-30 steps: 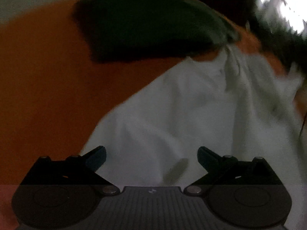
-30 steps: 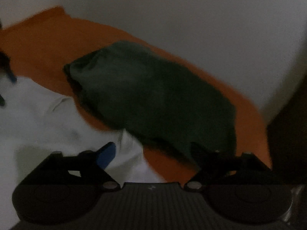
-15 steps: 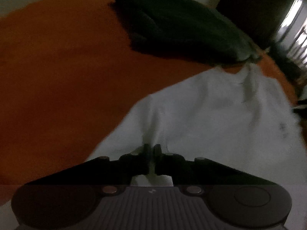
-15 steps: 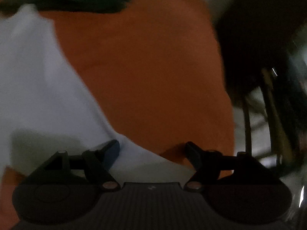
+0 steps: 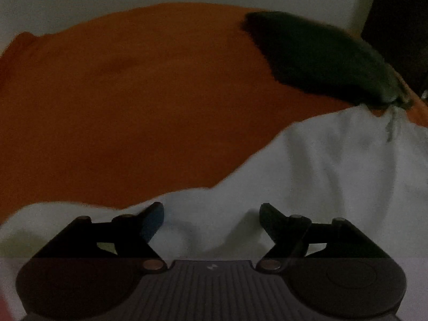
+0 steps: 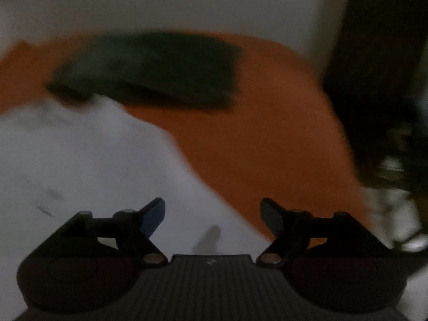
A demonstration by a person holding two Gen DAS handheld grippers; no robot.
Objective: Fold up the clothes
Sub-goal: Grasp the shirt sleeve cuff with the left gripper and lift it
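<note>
Both grippers, left gripper (image 5: 211, 211) and right gripper (image 6: 212, 208), are hovering with jaws apart and empty over the white garment (image 5: 334, 165), lying rumpled beside the dark green folded cloth (image 5: 321, 56), looking limp, light and best pinched at its near edge.

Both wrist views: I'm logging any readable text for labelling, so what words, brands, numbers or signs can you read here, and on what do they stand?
No readable text in either view.
A small pale mark sits on the ribbed body of the left gripper: too small to read.
The same mark on the right gripper: blurred, unreadable.
Faint dark marks on the white garment: smeared, not legible.
The dark green garment and orange cover show no print.
</note>
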